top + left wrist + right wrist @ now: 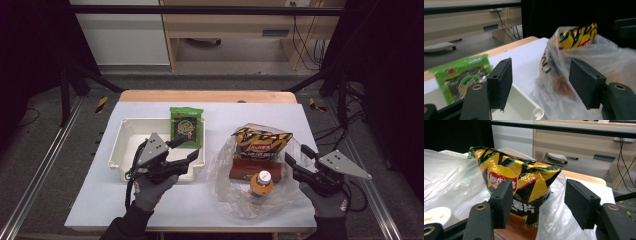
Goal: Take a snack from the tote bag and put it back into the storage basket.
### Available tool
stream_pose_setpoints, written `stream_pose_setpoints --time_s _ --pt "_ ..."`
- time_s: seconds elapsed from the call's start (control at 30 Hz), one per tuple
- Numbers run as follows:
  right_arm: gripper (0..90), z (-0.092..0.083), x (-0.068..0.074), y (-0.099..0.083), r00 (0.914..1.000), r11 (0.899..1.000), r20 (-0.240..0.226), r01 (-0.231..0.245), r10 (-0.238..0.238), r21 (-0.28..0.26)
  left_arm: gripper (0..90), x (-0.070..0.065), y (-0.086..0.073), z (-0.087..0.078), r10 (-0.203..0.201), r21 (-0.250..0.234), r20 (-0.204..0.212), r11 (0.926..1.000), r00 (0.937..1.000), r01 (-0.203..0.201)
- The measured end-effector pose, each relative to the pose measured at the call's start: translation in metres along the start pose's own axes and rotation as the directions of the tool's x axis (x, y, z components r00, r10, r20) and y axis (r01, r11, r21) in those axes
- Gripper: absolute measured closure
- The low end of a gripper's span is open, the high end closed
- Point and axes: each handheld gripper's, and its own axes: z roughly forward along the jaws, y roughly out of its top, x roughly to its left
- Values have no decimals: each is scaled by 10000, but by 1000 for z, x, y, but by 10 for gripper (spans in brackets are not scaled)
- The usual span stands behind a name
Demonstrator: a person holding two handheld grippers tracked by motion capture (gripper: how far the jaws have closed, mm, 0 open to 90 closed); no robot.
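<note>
A clear plastic bag (224,176) lies on the white table cover and holds a yellow-and-black chips bag (261,142), a brown box (244,171) and an orange bottle with a white cap (261,182). My right gripper (298,155) hovers at the bag's right side, open, with the chips bag (519,175) beyond its jaws and nothing pressed between them. My left gripper (189,148) is open above the right end of a white tray (125,145). A green snack packet (186,127) leans in that tray. In the left gripper view the green packet (461,77) is to the left and the plastic bag (619,60) is ahead.
The tray's rim (524,105) lies just below my left jaws. The table's wooden far edge (207,96) borders a dark floor with cables. Metal frame rails run along both sides of the table.
</note>
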Motion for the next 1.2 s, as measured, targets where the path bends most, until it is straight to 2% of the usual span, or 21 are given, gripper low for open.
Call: stream_pose_setpoints --time_s 0.1,0.17,0.2,0.23,0.27,0.37,0.4,0.43,0.47,0.5,0.53,0.57,0.67,0.77,0.8,0.83,0.87,0.97,1.0,1.1,1.2 --pt "389 5 -2 2 10000 10000 31 -18 18 37 359 -11 14 8 144 -168 213 9998 9997 -140" --pt "388 10 -3 2 10000 10000 38 -60 60 50 394 -22 26 16 394 -218 493 9990 9980 -384" --pt "388 10 -3 2 10000 10000 38 -60 60 50 403 -22 26 16 394 -218 493 9990 9980 -384" --pt "397 12 -4 2 9999 10000 82 -65 65 58 425 -31 34 23 581 -231 636 9981 9963 -567" --pt "397 12 -4 2 9999 10000 82 -65 65 58 451 -31 34 23 581 -231 636 9981 9963 -567" --pt "463 14 -6 1 9998 9999 199 -96 95 77 520 -47 45 37 940 -173 960 9955 9909 -928" --pt "463 14 -6 1 9998 9999 199 -96 95 77 551 -47 45 37 940 -173 960 9955 9909 -928" --pt "527 13 -8 2 9996 9999 250 -124 122 70 575 -53 47 46 1049 -78 1087 9945 9885 -1047" --pt "527 13 -8 2 9996 9999 250 -124 122 70 599 -53 47 46 1049 -78 1087 9945 9885 -1047" --pt "595 13 -10 2 9994 9999 323 -149 148 36 624 -57 46 55 1138 221 1186 9929 9864 -1172" --pt "619 13 -11 2 9993 9998 340 -174 172 53 645 -57 46 55 1138 221 1186 9929 9864 -1172" --pt "642 14 -12 2 9993 9999 350 -159 158 25 666 -59 41 65 1251 550 1191 9897 9850 -1323" --pt "687 16 -15 1 9989 9997 436 -182 175 173 701 -58 35 74 1300 919 1188 9857 9844 -1412" --pt "722 22 -22 -5 9979 9988 629 -163 133 466 739 -52 19 87 1157 1499 1041 9800 9878 -1306" --pt "722 22 -22 -5 9979 9988 629 -163 133 466 741 -52 19 87 1157 1499 1041 9800 9878 -1306" --pt "731 26 -27 -10 9975 9975 668 -257 213 652 746 -49 10 94 1089 1770 1011 9762 9889 -1255" --pt "731 26 -27 -10 9975 9975 668 -257 213 652 746 -49 10 94 1089 1770 1011 9762 9889 -1255" --pt "734 30 -33 -17 9971 9956 631 -482 432 800 747 -44 -6 105 962 2236 781 9683 9923 -1115" --pt "734 30 -33 -17 9971 9956 631 -482 432 800 747 -44 -6 105 962 2236 781 9683 9923 -1115" --pt "735 28 -28 -14 9988 9983 425 -253 231 534 748 -39 -21 115 768 2687 587 9590 9953 -899" --pt "740 31 -25 -15 9993 9977 342 -137 114 670 749 -38 -28 119 736 2890 452 9537 9963 -836"
